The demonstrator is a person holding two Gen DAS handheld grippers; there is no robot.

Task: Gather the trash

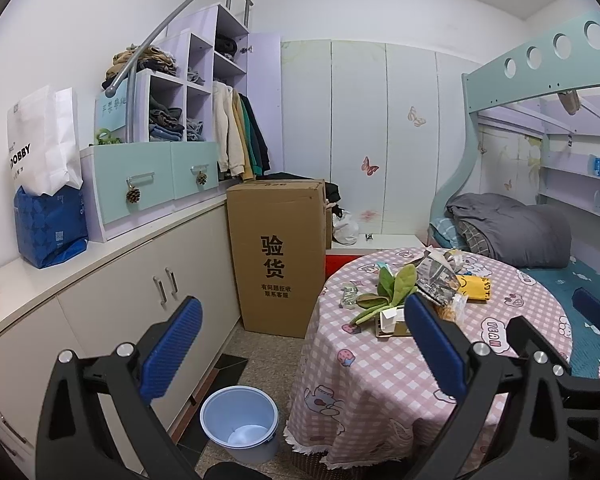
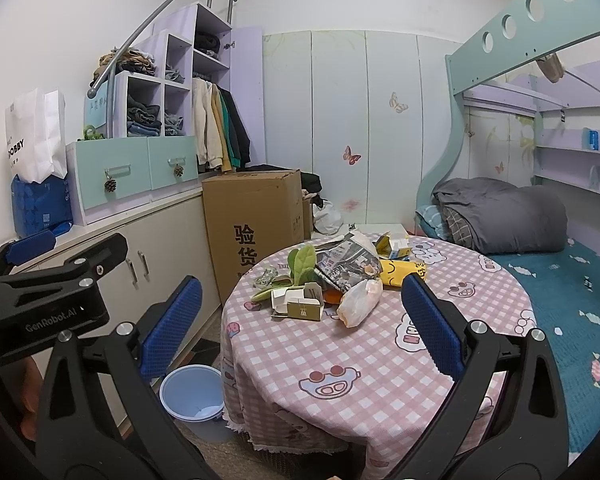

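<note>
A pile of trash lies on the round table with a pink checked cloth (image 2: pixel 340 360): a clear plastic bag (image 2: pixel 358 302), small open cartons (image 2: pixel 300 306), a yellow wrapper (image 2: pixel 400 272), green leaf-shaped pieces (image 2: pixel 302 264) and a printed packet (image 2: pixel 348 264). The pile also shows in the left wrist view (image 1: pixel 412 292). A light blue bin (image 1: pixel 240 424) stands on the floor left of the table and also shows in the right wrist view (image 2: pixel 192 398). My left gripper (image 1: pixel 300 352) is open and empty, above the floor near the bin. My right gripper (image 2: pixel 300 328) is open and empty, short of the pile.
A tall cardboard box (image 1: pixel 278 256) stands behind the table against the low white cabinet (image 1: pixel 112 312). A bunk bed (image 2: pixel 540 264) with a grey quilt fills the right side. Bags (image 1: pixel 44 200) and drawers sit on the cabinet top.
</note>
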